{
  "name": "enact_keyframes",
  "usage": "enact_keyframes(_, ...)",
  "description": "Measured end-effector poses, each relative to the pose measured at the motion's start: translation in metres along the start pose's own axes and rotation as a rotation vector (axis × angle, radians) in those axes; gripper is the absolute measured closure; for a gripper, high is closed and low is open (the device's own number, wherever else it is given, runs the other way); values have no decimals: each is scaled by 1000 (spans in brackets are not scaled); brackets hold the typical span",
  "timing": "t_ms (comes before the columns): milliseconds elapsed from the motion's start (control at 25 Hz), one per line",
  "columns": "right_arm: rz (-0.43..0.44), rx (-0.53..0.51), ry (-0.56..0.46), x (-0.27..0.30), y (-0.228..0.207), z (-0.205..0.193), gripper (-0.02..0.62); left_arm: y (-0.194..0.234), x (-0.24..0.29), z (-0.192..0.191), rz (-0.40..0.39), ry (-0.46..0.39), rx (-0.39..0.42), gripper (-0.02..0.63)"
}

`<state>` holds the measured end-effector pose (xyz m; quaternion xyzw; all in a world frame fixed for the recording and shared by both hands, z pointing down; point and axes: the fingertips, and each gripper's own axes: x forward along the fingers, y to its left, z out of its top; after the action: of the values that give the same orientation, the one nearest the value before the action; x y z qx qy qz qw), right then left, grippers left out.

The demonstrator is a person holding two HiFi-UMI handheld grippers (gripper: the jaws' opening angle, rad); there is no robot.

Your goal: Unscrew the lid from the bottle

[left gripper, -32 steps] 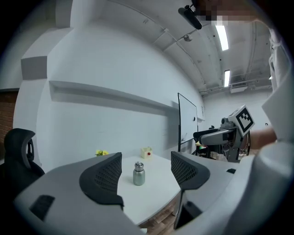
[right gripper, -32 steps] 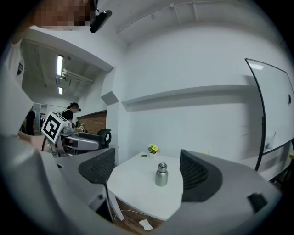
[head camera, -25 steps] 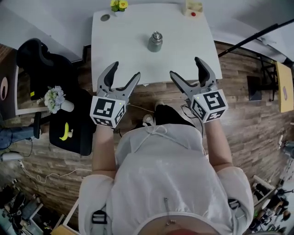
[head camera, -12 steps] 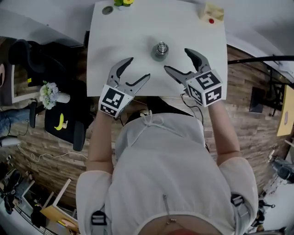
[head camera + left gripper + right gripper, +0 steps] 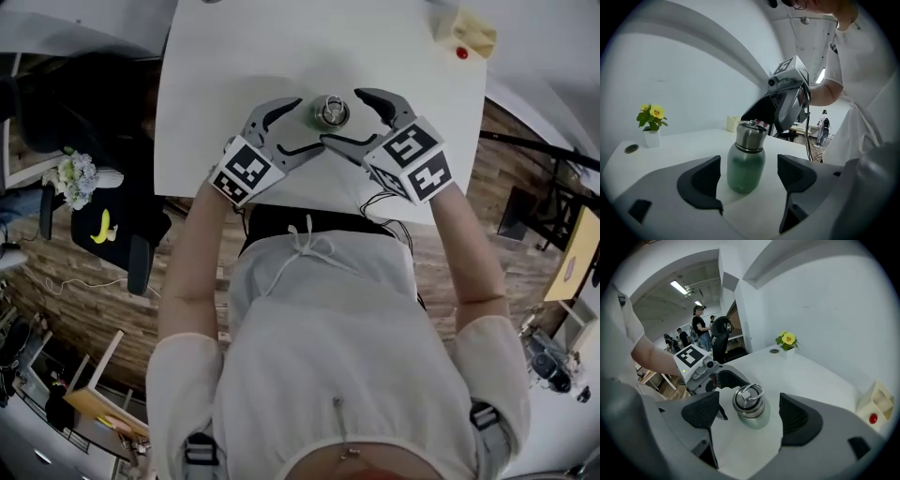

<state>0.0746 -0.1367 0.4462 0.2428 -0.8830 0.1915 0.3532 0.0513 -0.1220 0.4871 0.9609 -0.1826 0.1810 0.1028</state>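
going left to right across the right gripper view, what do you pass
forearm → bottle → flowers → yellow box

Bright, even light all over; the white table [image 5: 234,56] nearly blows out and shadows are soft. Both gripper views are heavy fisheye with black corners, and the ceiling strip lights [image 5: 677,286] glow in the background.

Bare table [image 5: 234,75] beyond the bottle [image 5: 330,111]
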Motion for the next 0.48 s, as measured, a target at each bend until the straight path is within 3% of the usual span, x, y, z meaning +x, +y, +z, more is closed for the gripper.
enact_keyframes(160,66,-39,61,12,9,-2,208,-1,20,-8,-48,23,36,230)
enact_keyframes(280,68,-59,92,18,13,-5,248,-4,30,-11,-66,16,50,230)
enact_keyframes(400,53,-51,108,19,8,-3,334,2,37,-10,-73,0,71,233)
enact_keyframes(480,58,-55,120,19,7,-3,347,4,38,-9,-90,-8,72,242)
